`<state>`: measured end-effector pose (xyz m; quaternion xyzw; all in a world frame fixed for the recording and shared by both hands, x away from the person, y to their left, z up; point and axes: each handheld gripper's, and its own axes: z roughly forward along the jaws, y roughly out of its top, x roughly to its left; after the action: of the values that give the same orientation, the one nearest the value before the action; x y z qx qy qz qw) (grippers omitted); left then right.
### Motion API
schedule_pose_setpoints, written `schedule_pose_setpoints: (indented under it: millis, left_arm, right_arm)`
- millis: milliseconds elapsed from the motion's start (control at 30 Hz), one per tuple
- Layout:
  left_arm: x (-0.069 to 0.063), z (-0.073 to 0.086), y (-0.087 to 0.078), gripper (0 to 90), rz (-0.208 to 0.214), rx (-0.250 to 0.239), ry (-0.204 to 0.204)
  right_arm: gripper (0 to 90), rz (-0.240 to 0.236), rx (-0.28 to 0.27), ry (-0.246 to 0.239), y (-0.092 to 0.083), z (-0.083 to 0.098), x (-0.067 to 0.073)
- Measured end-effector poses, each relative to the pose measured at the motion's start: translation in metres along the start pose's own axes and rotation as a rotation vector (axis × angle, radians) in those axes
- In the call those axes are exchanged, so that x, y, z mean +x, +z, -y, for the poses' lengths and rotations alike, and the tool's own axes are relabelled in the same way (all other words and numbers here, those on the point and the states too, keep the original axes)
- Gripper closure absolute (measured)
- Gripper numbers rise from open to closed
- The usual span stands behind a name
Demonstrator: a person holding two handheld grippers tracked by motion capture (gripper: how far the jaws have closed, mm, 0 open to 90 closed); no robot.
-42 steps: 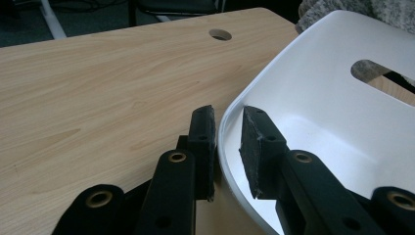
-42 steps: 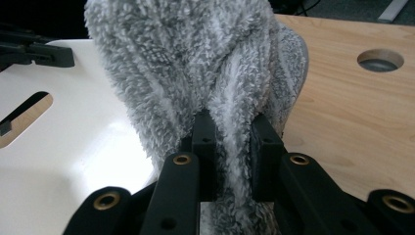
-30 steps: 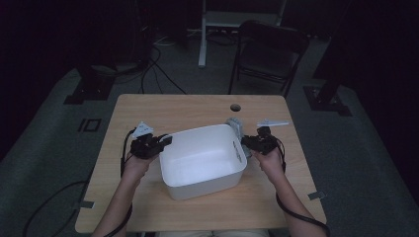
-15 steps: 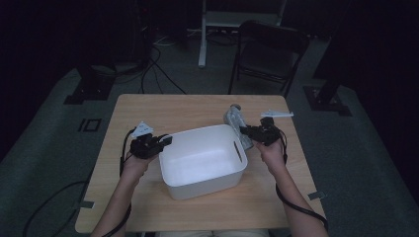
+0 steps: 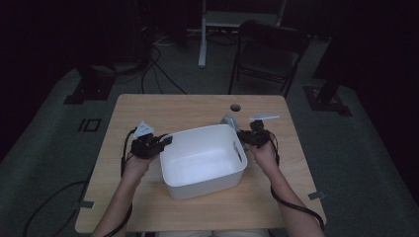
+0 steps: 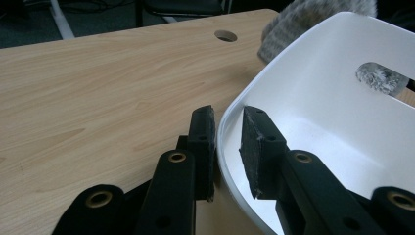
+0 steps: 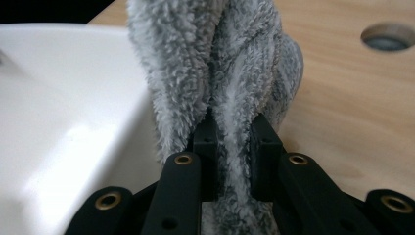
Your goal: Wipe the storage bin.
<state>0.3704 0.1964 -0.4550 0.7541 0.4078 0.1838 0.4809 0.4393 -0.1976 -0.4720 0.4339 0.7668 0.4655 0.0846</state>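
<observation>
While your right gripper (image 7: 230,142) pinched the soft grey cloth (image 7: 220,63) beside the tub (image 5: 202,160) on the table (image 5: 148,108), your left gripper (image 6: 227,147) clamped the tub's stiff, light rim.

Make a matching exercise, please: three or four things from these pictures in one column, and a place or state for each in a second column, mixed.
1. left gripper
2. right gripper
3. white tub
4. round hole

a. in the tabletop, beyond the tub
b. jaws astride the tub's rim
c. clamped on a grey fluffy cloth
d. stands between both hands

Pairs: 1-b, 2-c, 3-d, 4-a
</observation>
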Motion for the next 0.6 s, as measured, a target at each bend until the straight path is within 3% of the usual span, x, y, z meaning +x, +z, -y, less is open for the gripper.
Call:
schedule_pose_setpoints:
  millis: [33,67,133,300,400,600]
  left_arm:
    - [0.0,0.0,0.0,75.5,0.0,0.0,0.0]
    - [0.0,0.0,0.0,75.4,0.002,-0.002,-0.003]
    - [0.001,0.0,0.0,75.4,0.005,-0.002,-0.004]
    - [0.002,0.001,0.0,75.3,0.017,-0.008,-0.008]
    - [0.002,0.001,-0.001,75.2,0.019,-0.008,-0.009]
    - [0.002,0.001,-0.001,75.2,0.02,-0.008,-0.005]
  right_arm:
    - [78.1,0.0,0.0,0.0,0.0,0.0,0.0]
    - [78.1,-0.03,-0.001,0.036,0.003,0.004,-0.006]
    - [78.0,-0.034,-0.001,0.032,0.003,0.004,-0.007]
    - [77.7,-0.013,0.0,0.019,0.0,0.002,-0.005]
    - [77.5,-0.022,-0.032,0.049,-0.008,0.004,-0.011]
    - [77.4,-0.003,-0.066,0.063,-0.024,0.012,-0.014]
